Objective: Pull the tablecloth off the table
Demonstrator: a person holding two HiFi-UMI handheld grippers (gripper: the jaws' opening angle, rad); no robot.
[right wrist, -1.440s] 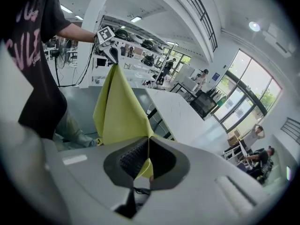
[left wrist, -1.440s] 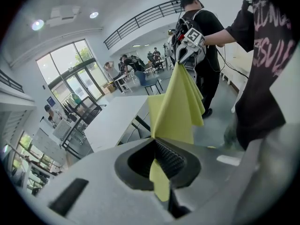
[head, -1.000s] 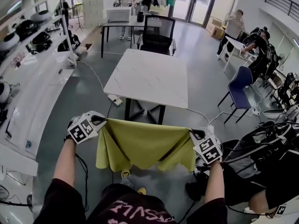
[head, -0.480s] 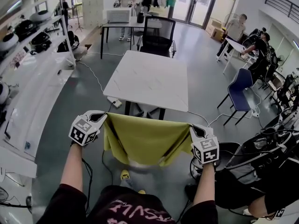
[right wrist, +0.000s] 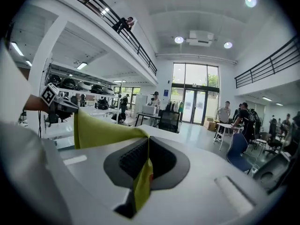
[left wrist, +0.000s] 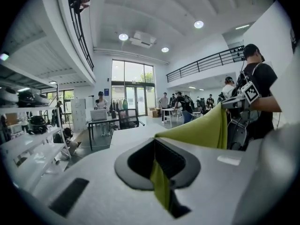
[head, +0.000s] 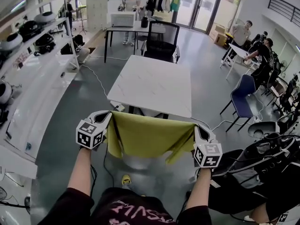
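Observation:
A yellow-green tablecloth (head: 151, 136) hangs stretched in the air between my two grippers, off the white marble-top table (head: 152, 83) that stands bare just beyond it. My left gripper (head: 109, 116) is shut on the cloth's left top corner; that corner (left wrist: 161, 184) shows pinched between the jaws in the left gripper view. My right gripper (head: 197, 129) is shut on the right top corner, and cloth (right wrist: 142, 182) shows between its jaws in the right gripper view. The cloth's lower edge hangs loose above the floor.
A black office chair (head: 161, 40) stands at the table's far end, a blue chair (head: 242, 93) to its right. White shelving with helmets (head: 28, 69) runs along the left. Bags and gear (head: 253, 163) lie at the lower right. People stand at desks further back.
Both grippers have risen and come closer to the table's near edge, rolling as they went. The cloth hangs higher and tauter between them, its lower edge drawn up.

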